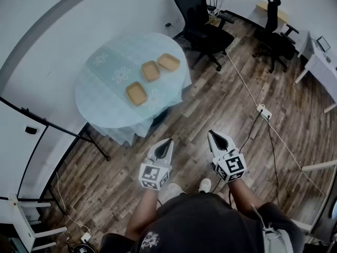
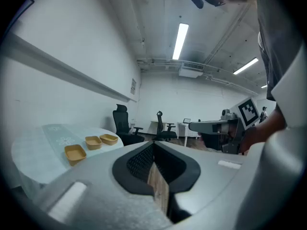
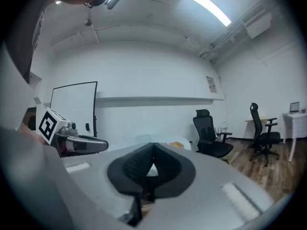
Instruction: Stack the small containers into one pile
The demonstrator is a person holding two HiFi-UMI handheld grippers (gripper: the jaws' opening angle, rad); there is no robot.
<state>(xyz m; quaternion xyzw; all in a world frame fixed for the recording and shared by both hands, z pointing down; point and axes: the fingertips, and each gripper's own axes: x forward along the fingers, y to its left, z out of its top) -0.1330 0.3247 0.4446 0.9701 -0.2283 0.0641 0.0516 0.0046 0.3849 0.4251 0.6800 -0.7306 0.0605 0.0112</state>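
Three small tan containers lie apart in a row on the round table [image 1: 100, 99]: a near one [image 1: 136, 93], a middle one [image 1: 150, 70] and a far one [image 1: 168, 61]. The left gripper view shows them as well, near [image 2: 75, 153], middle [image 2: 93, 142], far [image 2: 109, 139]. My left gripper [image 1: 167, 142] and right gripper [image 1: 215, 134] hang side by side over the wooden floor, well short of the table. Both are shut and hold nothing. In the right gripper view only one container's edge [image 3: 177, 144] peeks past the shut right gripper [image 3: 152, 150].
The table wears a pale blue cloth. Two black office chairs [image 1: 202, 25] [image 1: 274, 33] stand beyond it, a white desk [image 1: 321, 62] at far right. A cable with a power strip [image 1: 264, 112] runs across the floor. A black frame [image 1: 58, 128] and a white chair [image 1: 26, 220] stand at left.
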